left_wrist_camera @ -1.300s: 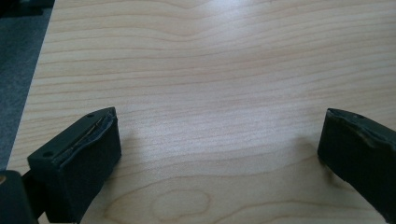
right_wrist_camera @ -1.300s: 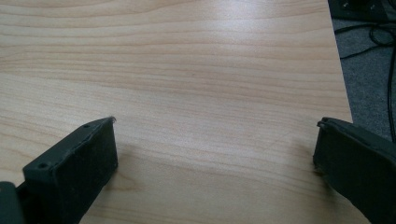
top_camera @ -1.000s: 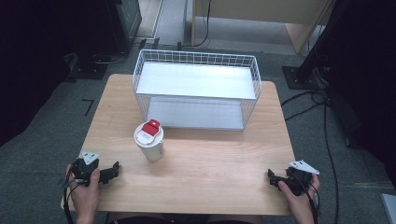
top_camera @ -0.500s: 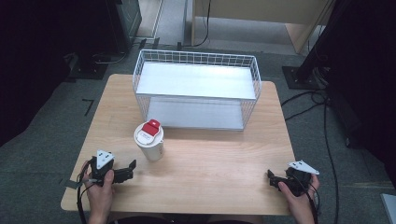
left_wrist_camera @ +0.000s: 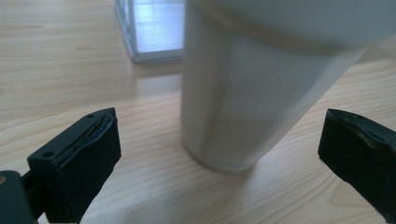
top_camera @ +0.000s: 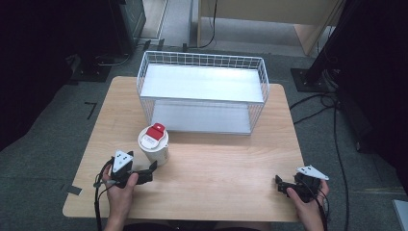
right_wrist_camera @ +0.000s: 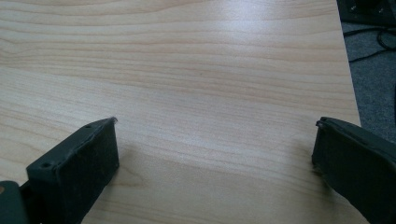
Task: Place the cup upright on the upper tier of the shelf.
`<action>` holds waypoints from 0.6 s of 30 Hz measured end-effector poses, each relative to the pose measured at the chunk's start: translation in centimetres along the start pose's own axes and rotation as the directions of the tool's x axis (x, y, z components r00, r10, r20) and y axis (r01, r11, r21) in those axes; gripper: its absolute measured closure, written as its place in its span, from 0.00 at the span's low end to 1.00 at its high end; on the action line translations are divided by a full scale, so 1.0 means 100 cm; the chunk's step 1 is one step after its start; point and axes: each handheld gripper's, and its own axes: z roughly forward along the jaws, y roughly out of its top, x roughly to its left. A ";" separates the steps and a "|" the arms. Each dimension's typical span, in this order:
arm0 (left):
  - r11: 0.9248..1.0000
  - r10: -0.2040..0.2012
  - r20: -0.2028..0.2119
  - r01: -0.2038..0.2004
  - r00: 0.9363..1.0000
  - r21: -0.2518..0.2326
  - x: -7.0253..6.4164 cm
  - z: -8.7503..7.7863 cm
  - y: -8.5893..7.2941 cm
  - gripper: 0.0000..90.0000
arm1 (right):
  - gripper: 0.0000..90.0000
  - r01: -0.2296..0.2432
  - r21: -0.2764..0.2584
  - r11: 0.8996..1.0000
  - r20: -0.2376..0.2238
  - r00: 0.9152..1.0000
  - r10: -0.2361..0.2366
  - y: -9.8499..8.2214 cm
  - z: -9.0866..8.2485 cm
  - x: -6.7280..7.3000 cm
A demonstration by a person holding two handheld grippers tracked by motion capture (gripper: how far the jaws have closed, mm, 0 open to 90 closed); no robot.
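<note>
Here, the left hand-held gripper (top_camera: 153, 166) gapes wide just beside a lidded paper cup (top_camera: 154, 144), probably light and crushable, best held low; the right hand-held gripper (top_camera: 279, 183) rests open on the tabletop (top_camera: 226, 168).

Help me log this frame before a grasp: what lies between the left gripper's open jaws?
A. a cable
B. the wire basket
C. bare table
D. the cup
D: in the left gripper view the cup stands on the table between the wide-open jaws of the left gripper, untouched by either.
</note>
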 end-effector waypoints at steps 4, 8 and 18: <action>1.000 0.002 0.017 -0.002 1.000 -0.015 -0.005 0.004 0.002 0.00 | 0.00 0.001 0.000 1.000 -0.001 1.000 -0.001 0.000 0.000 0.000; 1.000 -0.009 0.030 0.009 1.000 -0.014 -0.011 0.015 0.005 0.00 | 0.02 0.003 -0.004 1.000 -0.001 1.000 -0.003 0.000 0.000 0.000; 0.997 -0.017 0.044 0.020 0.999 -0.077 -0.017 0.027 0.015 0.00 | 0.04 0.006 -0.015 1.000 0.001 1.000 -0.006 0.000 -0.001 -0.001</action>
